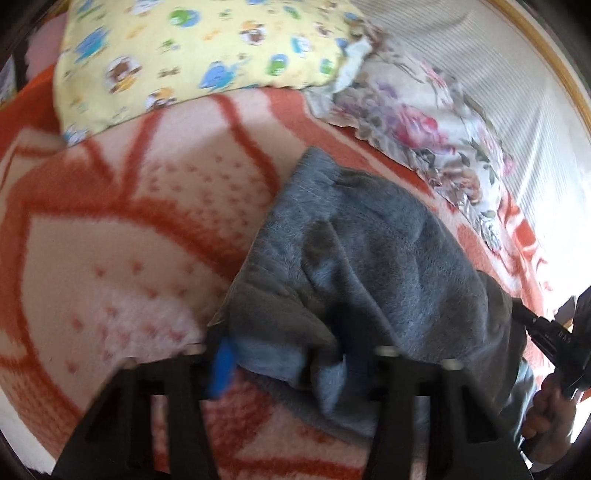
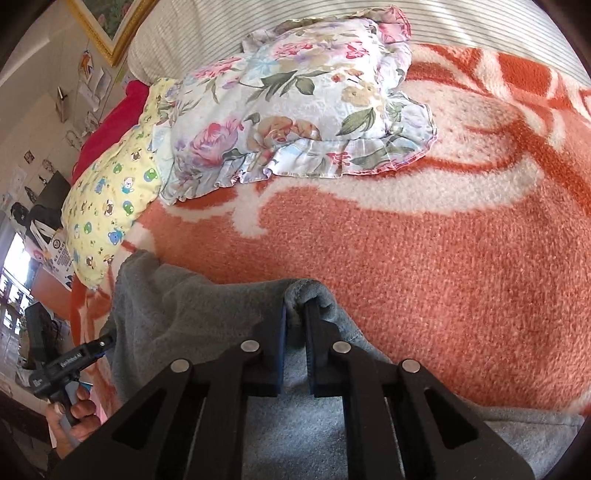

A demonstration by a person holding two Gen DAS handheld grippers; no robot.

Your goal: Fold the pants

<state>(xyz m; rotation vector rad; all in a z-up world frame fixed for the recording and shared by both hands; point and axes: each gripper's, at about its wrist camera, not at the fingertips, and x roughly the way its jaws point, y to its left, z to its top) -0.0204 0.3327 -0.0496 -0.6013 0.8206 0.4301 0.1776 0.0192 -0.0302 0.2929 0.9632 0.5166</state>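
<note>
- A bed covered by an orange-and-cream blanket fills both views; a striped cover lies behind it, and a wall with a gilt-framed picture shows at the far left of the right wrist view.
- Two pillows lie at the back: a yellow cartoon-print pillow and a floral ruffled pillow, the floral one overlapping the yellow one's edge.
- The grey fleece pants lie bunched on the blanket, in front of the pillows and apart from them.
- The right tool is clenched on a raised fold of the pants, its blue pads pressing the cloth from both sides.
- The left tool has its jaws part closed around the near edge of the pants; motion blur hides whether the pads press the cloth.
- The pants' near end runs under both tools and out of frame.
- A hand on the left tool's grip is cut off by the frame edge.
</note>
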